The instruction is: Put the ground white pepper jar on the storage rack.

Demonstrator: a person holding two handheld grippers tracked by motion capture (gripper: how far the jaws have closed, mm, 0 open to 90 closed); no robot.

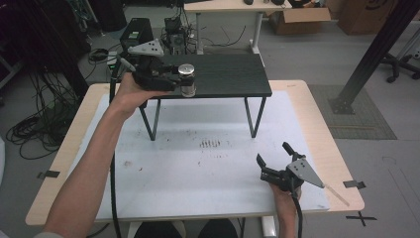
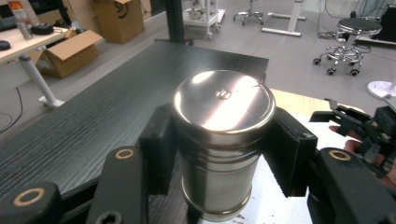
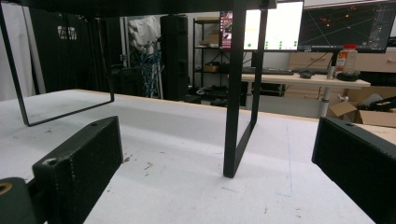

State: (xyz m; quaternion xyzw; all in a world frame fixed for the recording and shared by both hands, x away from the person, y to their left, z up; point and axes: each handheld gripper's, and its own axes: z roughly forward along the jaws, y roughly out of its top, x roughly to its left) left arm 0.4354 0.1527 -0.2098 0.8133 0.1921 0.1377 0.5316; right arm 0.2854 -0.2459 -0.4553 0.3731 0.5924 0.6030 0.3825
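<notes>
nothing legible is being shown. a small embossed mark is being seen on the lid of the steel canister, too small to be read. printing is being seen on the cardboard box and on the monitors, but it is being blurred beyond reading.

**Grippers & forearms: appearance**

Left gripper: black body w/ brass-ringed screw holes, grey 3-cornered top plate, black cable. Right gripper: same black build, grey plate, black cable. Both forearms bare, no sleeves.
</notes>
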